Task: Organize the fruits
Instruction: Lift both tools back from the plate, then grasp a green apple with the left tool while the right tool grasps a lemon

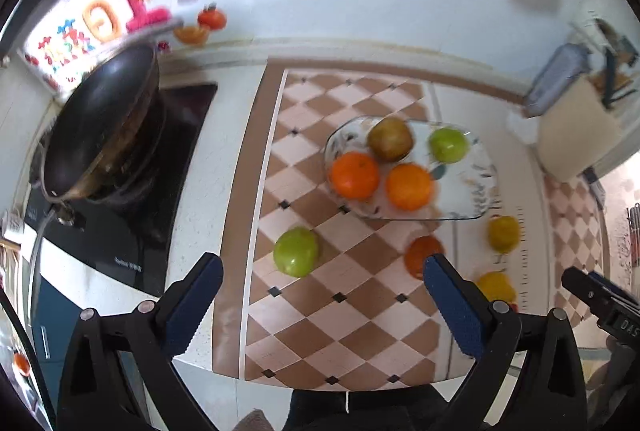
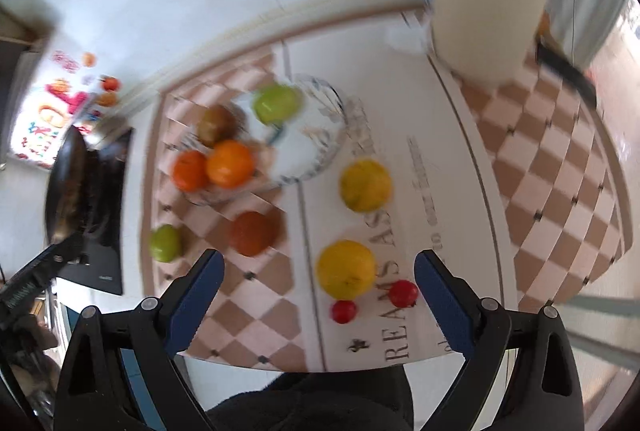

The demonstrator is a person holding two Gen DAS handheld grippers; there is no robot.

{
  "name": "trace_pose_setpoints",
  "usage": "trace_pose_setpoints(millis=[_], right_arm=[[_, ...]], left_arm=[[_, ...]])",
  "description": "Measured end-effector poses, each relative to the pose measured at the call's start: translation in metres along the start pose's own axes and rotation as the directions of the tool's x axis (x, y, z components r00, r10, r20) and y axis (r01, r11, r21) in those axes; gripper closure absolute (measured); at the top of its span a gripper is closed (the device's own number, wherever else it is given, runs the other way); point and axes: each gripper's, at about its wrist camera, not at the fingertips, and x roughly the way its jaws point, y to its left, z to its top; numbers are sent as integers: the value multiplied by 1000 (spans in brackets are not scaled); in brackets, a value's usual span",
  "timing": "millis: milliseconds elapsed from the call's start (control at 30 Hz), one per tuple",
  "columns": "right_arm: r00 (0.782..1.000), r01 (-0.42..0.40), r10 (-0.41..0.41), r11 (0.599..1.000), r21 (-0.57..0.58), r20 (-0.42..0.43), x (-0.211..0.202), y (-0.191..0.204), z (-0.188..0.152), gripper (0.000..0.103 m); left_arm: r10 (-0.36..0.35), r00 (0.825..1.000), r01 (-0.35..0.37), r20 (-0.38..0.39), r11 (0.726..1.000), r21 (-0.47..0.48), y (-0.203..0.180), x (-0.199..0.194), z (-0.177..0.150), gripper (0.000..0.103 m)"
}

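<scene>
Left gripper (image 1: 322,281): the black jaws with blue pads are spread wide above the checkered brown-and-cream tablecloth (image 1: 328,327); nothing is held or touched between them.
Right gripper (image 2: 316,277): its jaws are likewise spread wide, with nothing pinched; a round yellow fruit (image 2: 346,269) and two small red fruits (image 2: 403,293) are seen in the gap, lying on the cloth below and apart from the pads.
Clear glass plate (image 1: 464,199): it is set on the cloth, and four fruits are held in it: two oranges (image 1: 354,175) side by side, a brownish-green fruit (image 1: 390,138) and a green apple (image 1: 448,145).
Loose green apple (image 1: 296,251): it is found on the cloth, well apart from the plate, nearer the left pad of the left gripper.
Dark orange-brown fruit (image 2: 254,233): it is seen on the cloth near the plate; in the left wrist view it is partly hidden by the right pad.
Second yellow fruit (image 2: 365,185): it lies just beside the plate on the white lettered strip (image 2: 384,263).
Black frying pan (image 1: 100,123): it is set on the dark hob (image 1: 120,231) beside the cloth.
View quality: the right wrist view is blurred, so the kind of the brownish fruit can only be guessed at, perhaps a pear or kiwi.
</scene>
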Motion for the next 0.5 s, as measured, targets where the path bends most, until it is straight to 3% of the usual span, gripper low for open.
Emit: trace_pose_setpoints(millis=[167, 367, 500], right_arm=[[988, -7, 16, 998, 60, -153, 72, -24, -4, 5], [967, 6, 10, 998, 62, -253, 128, -25, -15, 7], [958, 22, -12, 999, 32, -287, 149, -19, -18, 24]], left_arm=[[23, 995, -31, -100, 996, -78, 27, 46, 1, 0], [-40, 970, -1, -240, 986, -170, 51, 94, -6, 1], [-69, 947, 3, -312, 978, -208, 57, 122, -10, 1]])
